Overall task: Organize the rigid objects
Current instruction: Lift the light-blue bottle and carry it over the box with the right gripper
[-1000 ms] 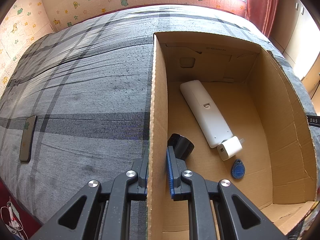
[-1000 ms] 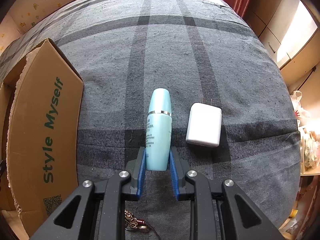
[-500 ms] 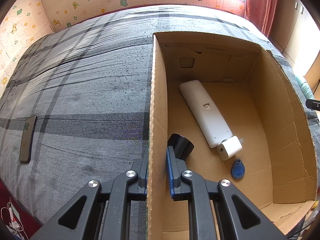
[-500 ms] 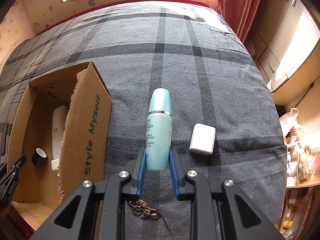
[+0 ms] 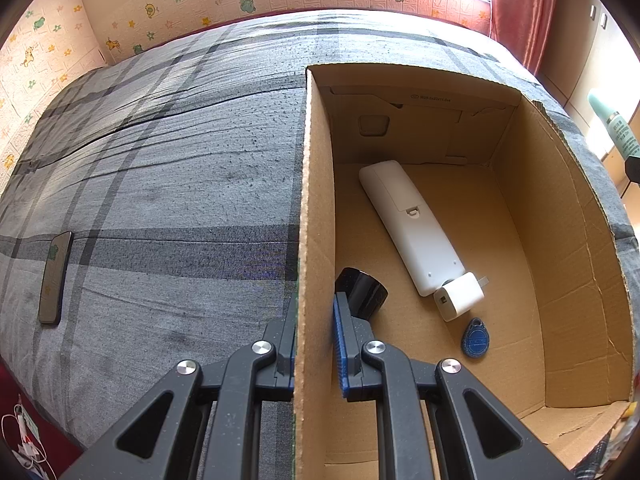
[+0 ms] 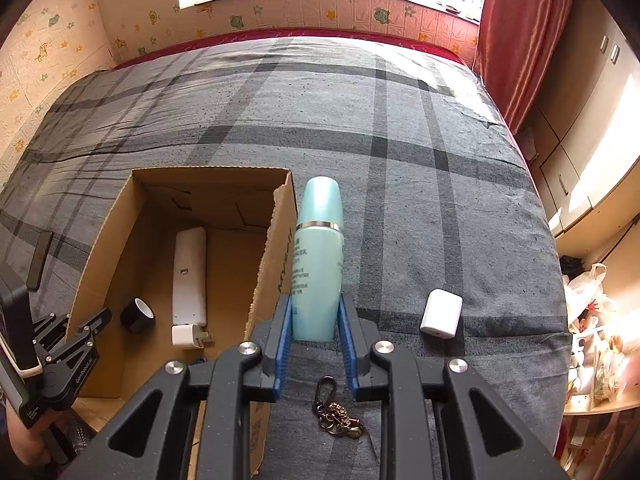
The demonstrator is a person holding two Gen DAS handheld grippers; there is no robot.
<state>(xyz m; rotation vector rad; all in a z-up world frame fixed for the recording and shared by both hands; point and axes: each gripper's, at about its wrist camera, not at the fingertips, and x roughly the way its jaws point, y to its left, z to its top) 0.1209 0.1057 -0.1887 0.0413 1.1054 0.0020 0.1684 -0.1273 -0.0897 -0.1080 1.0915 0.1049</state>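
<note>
1. "GenRobot.AI" runs in white along the left gripper (image 6: pixel 74 334).
2. Green letters "Myself" show on the cardboard box (image 6: pixel 286 256) side, partly hidden.
3. Print on the bottle (image 6: pixel 318 256) is too small to read.

Both grippers wear matte black triangular frames with cut-out windows, silver round screws at the joints, blue ribbed pads lining the fingers: left gripper (image 5: pixel 314 332), right gripper (image 6: pixel 314 322), white "GenRobot.AI" lettering on the left one's arm

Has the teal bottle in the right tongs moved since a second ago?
Yes. The teal bottle, clamped in the right tongs, has risen off the bedspread and shifted left, away from the white charger, toward the cardboard box.
</note>
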